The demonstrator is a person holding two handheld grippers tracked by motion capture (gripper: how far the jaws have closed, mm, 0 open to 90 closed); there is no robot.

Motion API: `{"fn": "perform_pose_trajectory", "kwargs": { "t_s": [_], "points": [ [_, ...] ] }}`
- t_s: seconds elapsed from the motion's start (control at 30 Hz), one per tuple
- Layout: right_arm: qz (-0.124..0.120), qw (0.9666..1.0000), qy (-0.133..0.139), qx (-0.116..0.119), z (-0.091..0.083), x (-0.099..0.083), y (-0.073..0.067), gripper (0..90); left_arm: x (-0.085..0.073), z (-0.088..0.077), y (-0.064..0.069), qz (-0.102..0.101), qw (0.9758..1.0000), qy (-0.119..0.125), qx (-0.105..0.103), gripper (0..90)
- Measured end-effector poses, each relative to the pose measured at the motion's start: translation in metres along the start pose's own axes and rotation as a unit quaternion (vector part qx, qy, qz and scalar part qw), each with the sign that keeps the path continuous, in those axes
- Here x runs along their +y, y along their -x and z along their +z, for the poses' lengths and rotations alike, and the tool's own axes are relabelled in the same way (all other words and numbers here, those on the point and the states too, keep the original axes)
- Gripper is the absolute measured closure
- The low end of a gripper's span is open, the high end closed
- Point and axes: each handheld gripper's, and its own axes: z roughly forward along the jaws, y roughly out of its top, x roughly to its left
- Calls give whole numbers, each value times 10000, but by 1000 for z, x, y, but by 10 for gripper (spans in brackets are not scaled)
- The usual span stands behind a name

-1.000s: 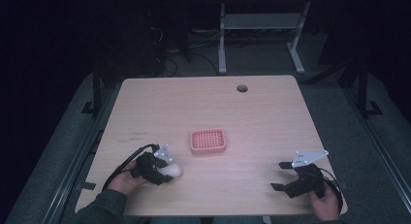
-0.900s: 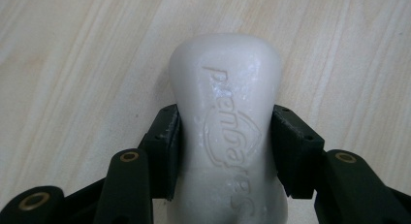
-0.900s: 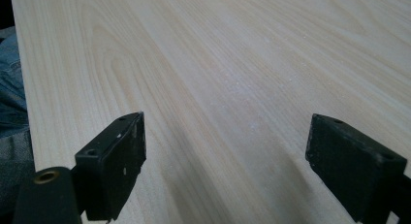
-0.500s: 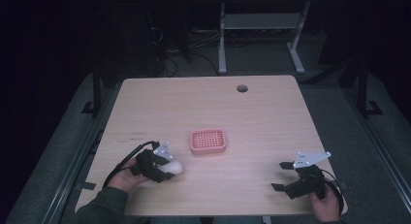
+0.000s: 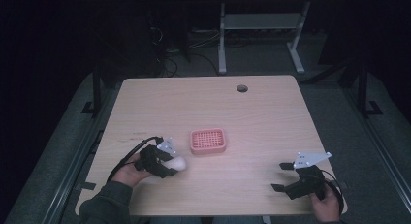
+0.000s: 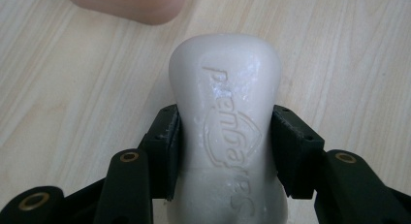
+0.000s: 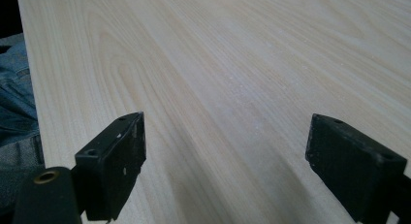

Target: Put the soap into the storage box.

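Just left of the pink soap dish (image 5: 208,141), I am clamping a white soap bar (image 6: 228,132) in my left gripper (image 5: 167,167). My right gripper (image 5: 286,176) is idling with its jaws spread, well to the right of the dish. Risk: the smooth bar may be squeezing forward out of the pads. Since a second ago, nothing is visibly shifting.

White bar of soap (image 6: 228,132), smooth and rounded, with raised lettering on its top face. Clamped at its sides, lengthwise, just above the wooden tabletop near the front left, close to the pink soap dish (image 5: 208,141).
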Motion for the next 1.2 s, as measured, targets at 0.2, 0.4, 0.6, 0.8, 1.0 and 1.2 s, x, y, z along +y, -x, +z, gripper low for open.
{"fn": "perform_pose_trajectory", "kwargs": {
  "t_s": [0.2, 0.4, 0.6, 0.8, 1.0, 1.2],
  "points": [
    [-20, 10000, 19, 7, 0, 0, -1, 142, 4, 0, -2, 59, 10000, -60, -2, 493],
    [-38, 10000, 9, 12, 1, 1, -1, 142, 12, -2, -4, 87, 10000, -12, -9, 493],
    [-2, 10000, 46, 5, 0, 0, 0, 142, 19, -1, -6, 108, 9999, -51, -37, 493],
    [-23, 10000, 48, 8, -1, 0, 0, 142, 25, -1, -8, 163, 9998, -57, -31, 493],
    [-34, 10000, 62, 10, -2, 0, 0, 142, 29, 0, -9, 171, 9998, -98, -38, 493],
    [-8, 10000, 53, -4, -2, 0, 0, 141, 32, -2, -12, 208, 9997, -147, -33, 492]
  ]
}}
